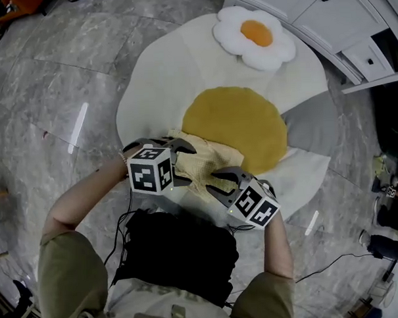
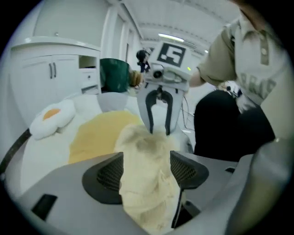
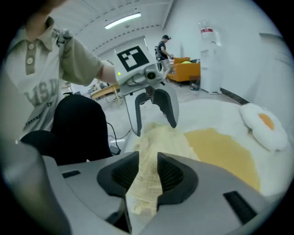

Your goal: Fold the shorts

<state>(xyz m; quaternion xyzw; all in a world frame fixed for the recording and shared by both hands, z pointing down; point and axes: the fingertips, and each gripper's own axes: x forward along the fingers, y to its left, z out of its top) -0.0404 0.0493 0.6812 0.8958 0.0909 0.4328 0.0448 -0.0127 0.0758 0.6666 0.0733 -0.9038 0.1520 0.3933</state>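
- Floor (image 1: 57, 69) is grey marble. A white egg-shaped rug (image 1: 153, 78) lies on it, with a round yellow yolk patch (image 1: 240, 123) in the middle.
- Small fried-egg cushion (image 1: 254, 35) sits on the far edge of the rug. White cabinets (image 1: 311, 8) stand just beyond it.
- Black cable (image 1: 332, 261) runs over the floor on the right, well apart from the work.
- Nothing stands between the grippers and the rug. The person's black-clad lap (image 1: 180, 255) is right under both hands.
- Shorts (image 1: 200, 163) are pale yellow and bunched. They hang between the two grippers over the near edge of the yolk patch, with the far end draped onto the rug.
- Left gripper (image 2: 147, 170): jaws moderately apart, both pads pressed onto a thick wad of the shorts that fills the gap.
- Right gripper (image 3: 148, 170): jaws narrow, pinching a thin fold of the shorts, with fabric hanging below the pads.
- The grippers face each other, close together, and the cloth spans between them.
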